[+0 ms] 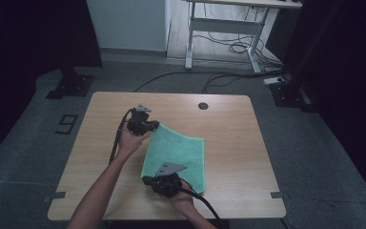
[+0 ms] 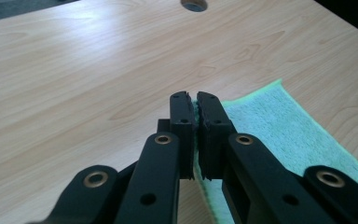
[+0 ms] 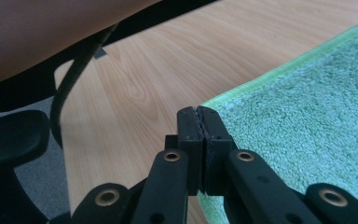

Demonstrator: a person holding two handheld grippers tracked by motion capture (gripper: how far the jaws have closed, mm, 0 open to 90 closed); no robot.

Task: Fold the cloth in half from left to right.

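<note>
A green towel (image 1: 181, 152) lies on the wooden table (image 1: 228, 124), with its left edge lifted. My left gripper (image 1: 152, 126) is shut on the towel's far left corner; in the left gripper view the green cloth (image 2: 279, 126) shows pinched between the closed jaws of the left gripper (image 2: 195, 100). My right gripper (image 1: 148, 180) is shut on the near left corner. In the right gripper view the corner of the towel (image 3: 307, 116) runs into the closed jaws of the right gripper (image 3: 199, 114).
A round cable hole (image 1: 203, 105) sits near the table's far edge. Bare wood (image 2: 74, 70) spreads left of and beyond the towel. A white desk frame (image 1: 228, 28) and floor cables lie behind. Black stand bases (image 1: 71, 86) flank the table. A forearm (image 3: 51, 32) and a cable (image 3: 70, 88) cross close by.
</note>
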